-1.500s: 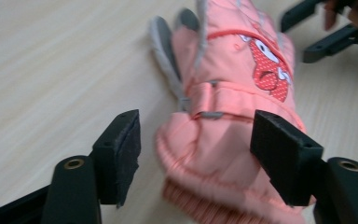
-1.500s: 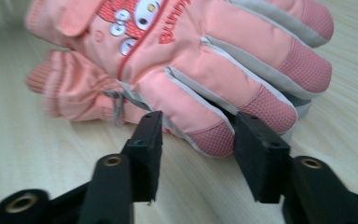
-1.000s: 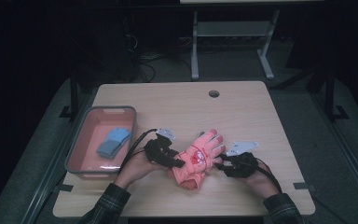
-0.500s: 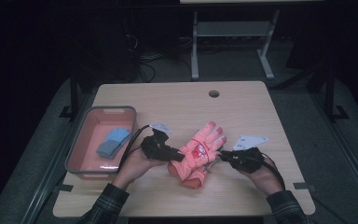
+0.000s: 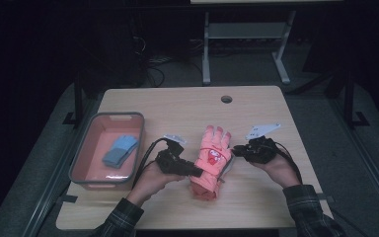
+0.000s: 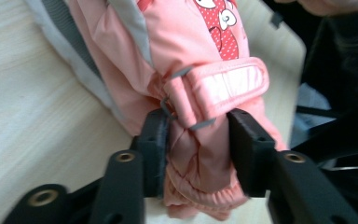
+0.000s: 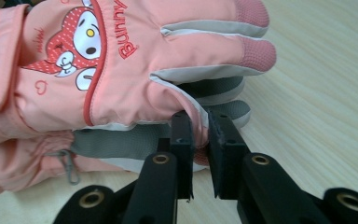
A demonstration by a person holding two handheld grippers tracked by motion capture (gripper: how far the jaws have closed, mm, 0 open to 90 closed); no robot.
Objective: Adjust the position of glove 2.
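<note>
Wooden counter (image 5: 256, 106) carries a pink bin (image 5: 85, 157) at left; both grippers, left gripper (image 5: 196, 171) and right gripper (image 5: 237, 152), clamp the pink cartoon-printed glove (image 5: 211, 160).

Lab or test bay, not a home. Bare wood counter (image 5: 187, 106) with a cable grommet hole (image 5: 226, 98), dark unlit room around it, loose cables (image 5: 153, 69) on the floor behind, metal frame stand (image 5: 246, 34) at the back, a plastic bin (image 5: 106, 148) on the counter.
</note>
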